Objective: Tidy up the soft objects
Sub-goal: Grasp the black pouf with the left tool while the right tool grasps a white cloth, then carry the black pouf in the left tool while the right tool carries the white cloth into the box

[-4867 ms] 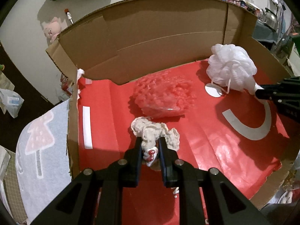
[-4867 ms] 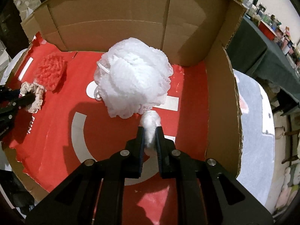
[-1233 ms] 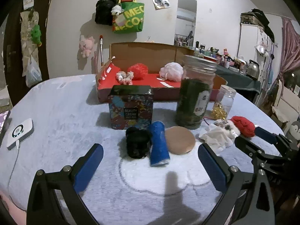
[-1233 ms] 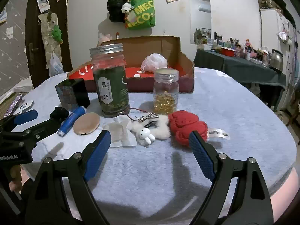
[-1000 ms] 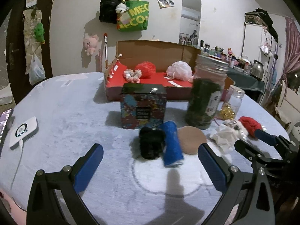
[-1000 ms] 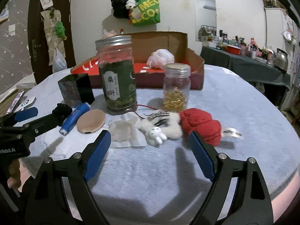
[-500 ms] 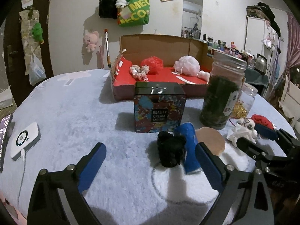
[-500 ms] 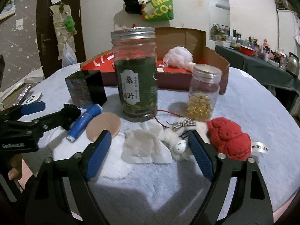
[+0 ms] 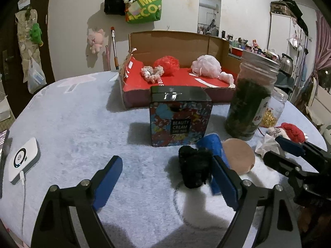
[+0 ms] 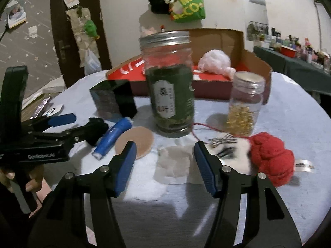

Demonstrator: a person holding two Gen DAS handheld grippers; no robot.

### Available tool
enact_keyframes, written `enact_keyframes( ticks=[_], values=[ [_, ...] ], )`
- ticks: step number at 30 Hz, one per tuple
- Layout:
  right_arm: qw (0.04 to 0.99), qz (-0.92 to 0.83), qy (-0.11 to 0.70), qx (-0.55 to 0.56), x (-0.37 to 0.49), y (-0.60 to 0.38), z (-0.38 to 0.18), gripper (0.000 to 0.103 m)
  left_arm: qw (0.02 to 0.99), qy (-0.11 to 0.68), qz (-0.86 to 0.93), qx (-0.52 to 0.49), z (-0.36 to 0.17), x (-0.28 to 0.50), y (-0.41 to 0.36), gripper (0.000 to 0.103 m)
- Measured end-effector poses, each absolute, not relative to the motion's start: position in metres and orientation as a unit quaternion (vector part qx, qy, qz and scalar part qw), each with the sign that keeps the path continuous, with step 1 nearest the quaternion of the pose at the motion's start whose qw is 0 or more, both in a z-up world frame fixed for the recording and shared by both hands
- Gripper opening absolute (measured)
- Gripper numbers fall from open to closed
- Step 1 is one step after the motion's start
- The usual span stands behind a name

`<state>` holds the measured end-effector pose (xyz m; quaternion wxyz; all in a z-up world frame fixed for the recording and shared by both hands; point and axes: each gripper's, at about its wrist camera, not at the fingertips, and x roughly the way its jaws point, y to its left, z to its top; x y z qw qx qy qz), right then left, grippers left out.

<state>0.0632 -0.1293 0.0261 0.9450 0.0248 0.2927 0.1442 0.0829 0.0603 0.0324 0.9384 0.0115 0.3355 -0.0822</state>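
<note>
Pale blue fleece covers the round table (image 9: pixel 82 113). At its far side an open cardboard box with a red floor (image 9: pixel 178 78) holds a red mesh puff (image 9: pixel 166 63) and a pinkish-white mesh puff (image 9: pixel 205 68). A green tote bag (image 9: pixel 144 8) hangs on the white wall. The left gripper (image 9: pixel 167 177), jaws closing, touches a black fuzzy scrunchie (image 9: pixel 194 169) with its right pad only. The right gripper (image 10: pixel 165 163), jaws closing, brackets a white paper sachet (image 10: pixel 173 165) without touching.

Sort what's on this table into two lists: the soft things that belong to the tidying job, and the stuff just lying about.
Part of the job:
- black fuzzy ball
- red knitted piece
- white plush toy
- round beige puff
- cardboard box, already holding two mesh sponges and a scrunchie

Just lying about:
- leaf jar
- small jar
- beauty cream tin
- blue tube
- white charger
</note>
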Motion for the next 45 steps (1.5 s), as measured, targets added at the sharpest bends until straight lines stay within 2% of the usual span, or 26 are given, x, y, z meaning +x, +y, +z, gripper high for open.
enact_keyframes(
  ticks=[10,11,12,13,14,15,16,21,31,45],
  values=[
    [0.947,0.109,0.301,-0.024,0.069,-0.124,0.018,0.057,0.932,0.351,-0.085,0.023,0.026,0.087,0.058,0.088],
    [0.947,0.106,0.301,-0.032,0.069,-0.122,0.017,0.057,0.932,0.352,-0.086,0.022,0.025,0.088,0.058,0.084],
    [0.947,0.102,0.301,-0.042,0.069,-0.120,0.016,0.056,0.931,0.352,-0.093,0.019,0.025,0.088,0.058,0.078],
    [0.947,0.099,0.299,-0.054,0.068,-0.117,0.014,0.054,0.929,0.355,-0.105,0.016,0.024,0.088,0.057,0.057],
    [0.947,0.100,0.300,-0.062,0.068,-0.115,0.012,0.047,0.924,0.360,-0.125,0.010,0.023,0.088,0.056,0.036],
    [0.944,0.105,0.307,-0.062,0.069,-0.114,0.009,0.035,0.920,0.365,-0.144,0.003,0.023,0.088,0.054,0.027],
    [0.945,0.109,0.303,-0.054,0.068,-0.116,0.009,0.030,0.917,0.366,-0.158,-0.003,0.024,0.086,0.052,0.022],
    [0.945,0.130,0.300,-0.017,0.066,-0.128,0.015,0.021,0.927,0.338,-0.165,0.011,0.036,0.072,0.041,0.021],
    [0.951,0.152,0.270,0.000,0.051,-0.137,0.043,0.020,0.923,0.320,-0.214,0.011,0.055,0.061,0.015,0.021],
    [0.948,0.162,0.272,0.016,0.062,-0.151,0.056,0.020,0.913,0.324,-0.248,0.014,0.061,0.067,-0.014,0.021]
  ],
)
